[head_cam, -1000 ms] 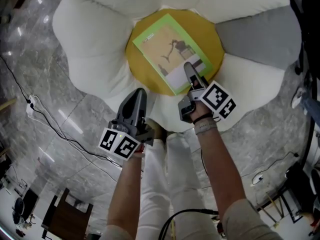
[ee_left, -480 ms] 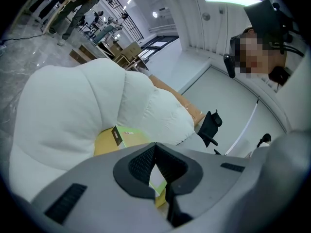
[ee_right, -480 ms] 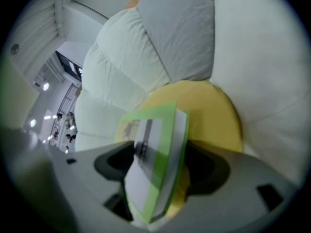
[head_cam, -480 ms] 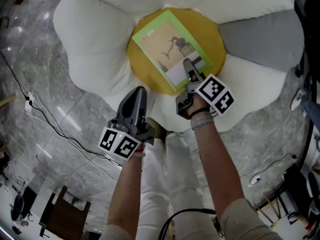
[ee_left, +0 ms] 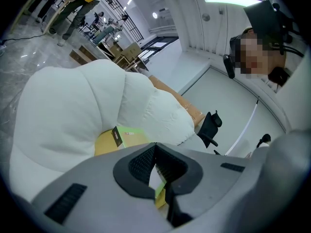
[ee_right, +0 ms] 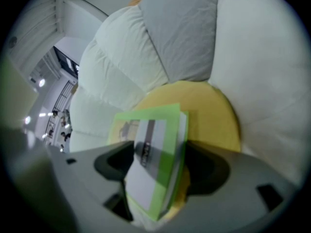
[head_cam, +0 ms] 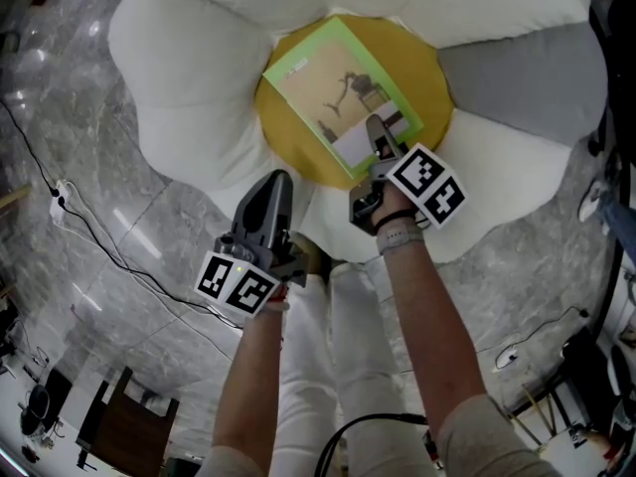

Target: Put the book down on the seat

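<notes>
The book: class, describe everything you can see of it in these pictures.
The book is a thin, closed paperback with a lime-green cover, a beige picture panel showing a dark figure, and a white block at its near corner. It rests diagonally on the round yellow seat. The right gripper has its jaws around that near corner; they have just been opening and no longer press it.

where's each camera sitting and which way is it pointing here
Head view: on the person's head, steeply down at the green-covered book on the round yellow seat; forearms, left gripper, right gripper show.
Left gripper view: on that gripper, along its closed jaws toward white petal cushions.
Right gripper view: on that gripper, downward; its jaws have just been opening, book loose between them.
All three share book and seat.
</notes>
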Tool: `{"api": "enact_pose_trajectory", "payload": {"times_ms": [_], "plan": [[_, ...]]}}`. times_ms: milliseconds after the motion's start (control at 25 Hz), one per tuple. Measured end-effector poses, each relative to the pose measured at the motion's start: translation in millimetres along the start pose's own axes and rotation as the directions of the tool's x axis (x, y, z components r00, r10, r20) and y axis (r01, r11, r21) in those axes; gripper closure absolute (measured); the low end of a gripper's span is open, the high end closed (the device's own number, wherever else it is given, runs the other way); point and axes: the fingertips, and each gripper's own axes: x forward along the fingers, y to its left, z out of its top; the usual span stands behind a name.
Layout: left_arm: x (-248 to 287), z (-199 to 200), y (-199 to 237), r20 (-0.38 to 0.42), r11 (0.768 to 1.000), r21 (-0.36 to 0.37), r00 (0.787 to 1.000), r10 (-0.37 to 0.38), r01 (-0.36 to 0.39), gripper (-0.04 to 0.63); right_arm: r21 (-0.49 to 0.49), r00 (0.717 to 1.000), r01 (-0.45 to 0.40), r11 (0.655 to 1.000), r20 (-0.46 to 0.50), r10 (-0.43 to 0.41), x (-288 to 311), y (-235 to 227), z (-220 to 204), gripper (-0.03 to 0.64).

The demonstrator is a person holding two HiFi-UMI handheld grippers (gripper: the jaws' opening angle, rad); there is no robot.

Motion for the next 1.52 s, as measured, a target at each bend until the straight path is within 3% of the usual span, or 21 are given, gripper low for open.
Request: {"api": "enact_pose_trajectory", "payload": {"times_ms": [360,1200,1520], "plan": [[-0.6,-3.8,2.7,-0.008,1.000,-0.002,1.000,-0.007,0.007,0.572,-0.002,0.999,-0.052,0.999,0.014,0.052,-3.9,-0.2,-1.5,0.299],[2.5,-6.7,-5.8,-0.023,1.000,-0.001,1.000,-0.017,0.017,0.572,0.041,0.997,-0.060,0.997,0.060,0.058,-33.0,-20.2,-3.4,0.299],[5.1,-2.7,-18.4,-0.036,0.999,0.006,0.999,-0.037,0.037,0.572,0.040,0.990,-0.128,0.991,0.056,0.126,-47.3,-6.8,-3.7,0.309]]}}
